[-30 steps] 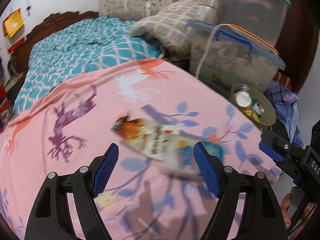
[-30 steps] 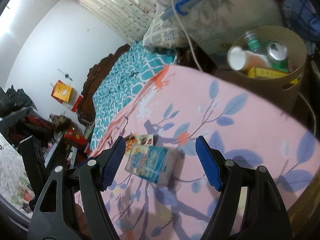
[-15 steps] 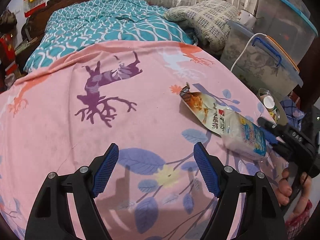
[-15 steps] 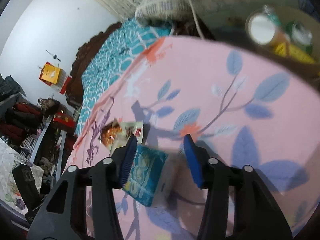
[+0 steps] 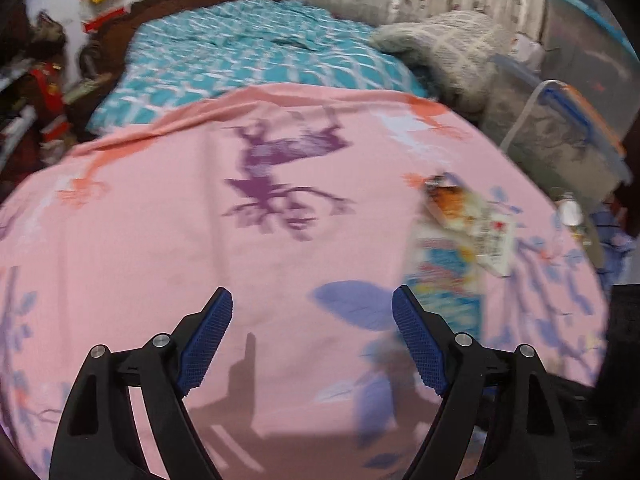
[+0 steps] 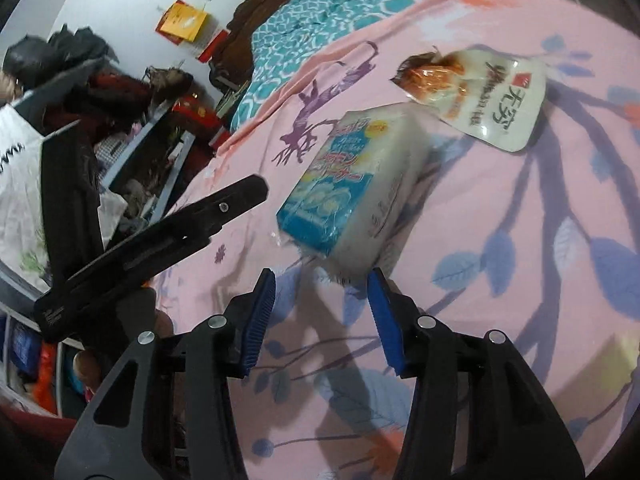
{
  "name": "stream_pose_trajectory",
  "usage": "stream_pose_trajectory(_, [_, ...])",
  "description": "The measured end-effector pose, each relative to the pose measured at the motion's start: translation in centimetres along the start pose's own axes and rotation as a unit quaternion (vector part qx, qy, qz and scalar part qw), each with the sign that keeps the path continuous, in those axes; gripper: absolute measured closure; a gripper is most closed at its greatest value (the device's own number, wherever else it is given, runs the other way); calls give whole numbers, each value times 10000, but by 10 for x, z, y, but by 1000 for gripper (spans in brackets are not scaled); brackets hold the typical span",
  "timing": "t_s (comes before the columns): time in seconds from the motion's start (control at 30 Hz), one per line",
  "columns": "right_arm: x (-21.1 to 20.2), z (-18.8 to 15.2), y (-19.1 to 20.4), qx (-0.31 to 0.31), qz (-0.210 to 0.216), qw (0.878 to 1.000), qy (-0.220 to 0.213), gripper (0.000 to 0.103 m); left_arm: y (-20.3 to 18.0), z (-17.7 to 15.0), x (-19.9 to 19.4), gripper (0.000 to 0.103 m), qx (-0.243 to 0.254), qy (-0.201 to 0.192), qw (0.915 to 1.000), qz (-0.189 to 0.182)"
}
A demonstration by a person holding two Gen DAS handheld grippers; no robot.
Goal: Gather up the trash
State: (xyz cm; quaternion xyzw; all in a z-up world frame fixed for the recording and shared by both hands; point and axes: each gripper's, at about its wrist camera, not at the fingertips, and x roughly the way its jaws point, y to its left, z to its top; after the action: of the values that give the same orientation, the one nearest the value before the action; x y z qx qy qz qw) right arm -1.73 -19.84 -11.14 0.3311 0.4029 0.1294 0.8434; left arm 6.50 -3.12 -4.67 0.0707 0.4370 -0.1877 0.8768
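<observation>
The left tool [image 5: 312, 336] is wide open and holds nothing; it hangs over the pink blanket [image 5: 200, 240] on the bed. To its right lies a blue tissue pack [image 6: 348, 188], and just past that a flat snack wrapper [image 6: 480, 96]. The right tool [image 6: 322, 316] is partly open, with nothing in it, and its tips sit right at the near end of the tissue pack. The pack looks soft, light and squishy, so pinching it across the short near end should work. The wrapper looks thin, crinkly and slippery; an edge is best.
</observation>
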Motion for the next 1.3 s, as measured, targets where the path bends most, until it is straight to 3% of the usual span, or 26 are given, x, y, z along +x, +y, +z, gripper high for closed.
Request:
stream_pose_trajectory(0.2, [-9, -11, 3, -62, -453, 9986, -253, 50, 42, -12, -1, 25, -366, 43, 9985, 398])
stream_pose_trajectory(0.43, [-20, -18, 14, -200, -873, 9944, -562, 42, 62, -30, 8, 25, -534, 209, 9972, 470])
stream_pose_trajectory(0.97, [-14, -25, 19, -113, -1001, 9936, -516, 33, 68, -40, 10, 25, -546, 150, 9972, 480])
stream_pose_trajectory(1.07, [-11, -26, 21, -147, -986, 9938, -502, 27, 67, -40, 9, 25, -535, 154, 9972, 501])
stream_pose_trajectory(1.2, [-11, -27, 25, -250, -1050, 9927, -537, 9, 66, -39, 9, 24, -517, 160, 9972, 520])
stream_pose_trajectory(1.3, [-14, -27, 25, -213, -1186, 9909, -602, 3, 66, -39, 10, 24, -514, 164, 9972, 516])
